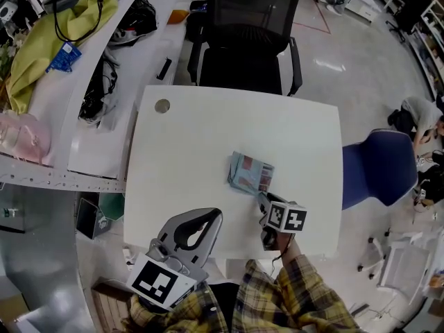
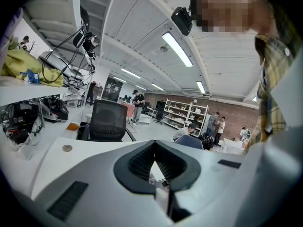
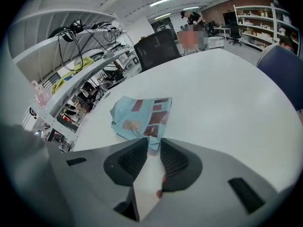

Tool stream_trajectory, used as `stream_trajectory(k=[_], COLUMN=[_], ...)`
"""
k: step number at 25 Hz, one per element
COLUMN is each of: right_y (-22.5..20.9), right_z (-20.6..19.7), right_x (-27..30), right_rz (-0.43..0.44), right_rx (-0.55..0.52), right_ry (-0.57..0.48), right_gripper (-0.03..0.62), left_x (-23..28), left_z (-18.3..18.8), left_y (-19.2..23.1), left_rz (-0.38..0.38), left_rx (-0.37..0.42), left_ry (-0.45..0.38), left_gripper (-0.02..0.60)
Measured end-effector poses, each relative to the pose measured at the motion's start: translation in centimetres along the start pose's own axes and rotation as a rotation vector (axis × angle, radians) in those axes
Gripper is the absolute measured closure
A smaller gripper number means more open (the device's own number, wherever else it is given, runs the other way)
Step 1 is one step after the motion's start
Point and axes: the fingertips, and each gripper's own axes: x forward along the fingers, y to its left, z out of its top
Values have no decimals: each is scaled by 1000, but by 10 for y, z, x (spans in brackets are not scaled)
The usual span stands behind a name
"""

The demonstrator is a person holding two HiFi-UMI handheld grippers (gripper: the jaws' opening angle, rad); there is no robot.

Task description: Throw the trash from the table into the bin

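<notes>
White table (image 1: 201, 144) fills centre of head view; black office chair (image 1: 250, 33) at top centre; blue chair (image 1: 378, 168) at right edge. My left gripper (image 1: 216, 215), lower left, over table's near part; jaws closed tip to tip, nothing between them. My right gripper (image 1: 262, 198), lower centre, tilted down; jaws narrowed onto near corner of blue packet (image 1: 250, 173); I read pads as touching it on both sides. Crumpled blue packet lies on table, right of centre, just above right gripper; round cap (image 1: 162, 106) at table's upper left.
</notes>
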Motion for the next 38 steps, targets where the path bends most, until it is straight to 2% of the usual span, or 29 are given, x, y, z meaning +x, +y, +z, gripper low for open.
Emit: stream_trajectory(k=[1,8,14,19,28,34,38], right_y=[-1,3,12,21,33,27,17], right_z=[0,5,9,19,35,30,20], right_x=[0,-1,-12,-26,-75,-117,-147], right_rz=[-3,29,51,58,22,-58,-86], right_rx=[1,13,22,16,6,61,78], right_ry=[-5,-27,-61,-111,-238,-346,-379], right_gripper=[528,583,592,594,594,594,594], left_x=[-1,-10,-15,-12,2,25,35], left_z=[0,1,6,9,11,-4,-5], left_y=[0,6,4,-2,-25,-47,-75], left_rz=[3,17,6,-40,-200,-382,-455], left_rx=[-3,4,13,29,52,57,67], left_ry=[-1,-10,-26,-34,-24,42,58], left_gripper=[575,575,575,575,575,575,575])
